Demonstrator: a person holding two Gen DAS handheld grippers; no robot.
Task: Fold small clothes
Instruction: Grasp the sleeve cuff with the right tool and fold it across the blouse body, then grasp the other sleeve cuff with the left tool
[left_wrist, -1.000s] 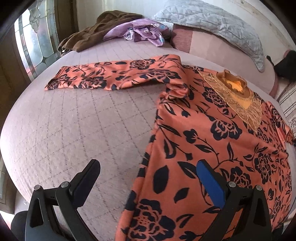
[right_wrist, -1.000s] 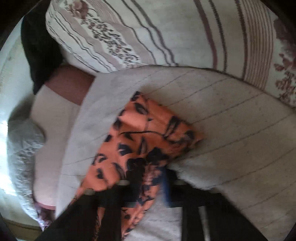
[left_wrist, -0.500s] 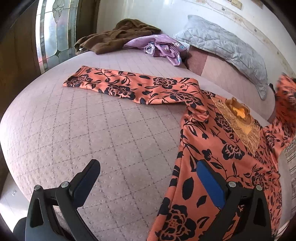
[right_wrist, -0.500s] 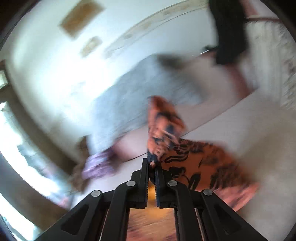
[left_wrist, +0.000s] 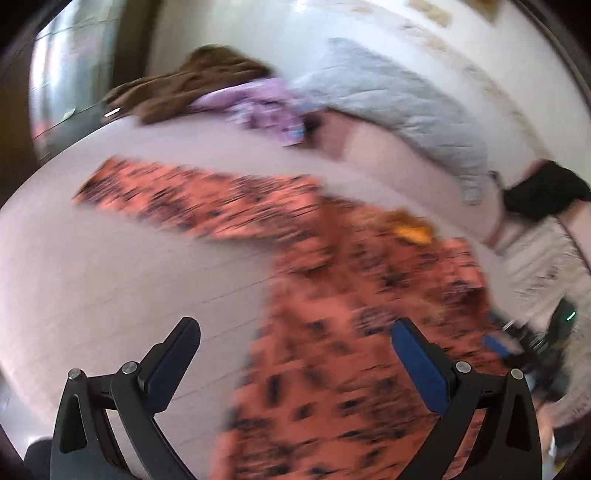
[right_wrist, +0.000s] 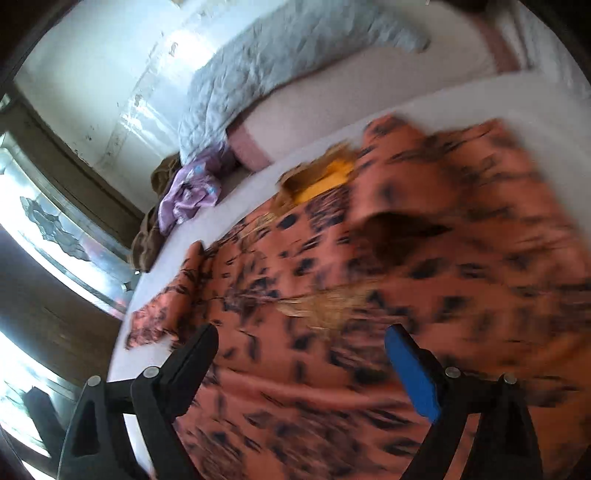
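An orange top with black flowers lies spread on the pinkish quilted bed. Its one sleeve stretches out to the left. Its gold-trimmed neck points to the pillows. The other sleeve lies folded over the body near the neck. My left gripper is open and empty above the top's left edge. My right gripper is open and empty just above the top's chest. Both views are blurred by motion.
A grey quilted pillow and a pink pillow lie at the head of the bed. A brown garment and a purple one are heaped at the far left. A black cloth lies at the right. A stained-glass window is beside the bed.
My right gripper has let go of the sleeve it was lifting and now stands open; the sleeve lies folded over the top. My left gripper stays open and has swung its view.
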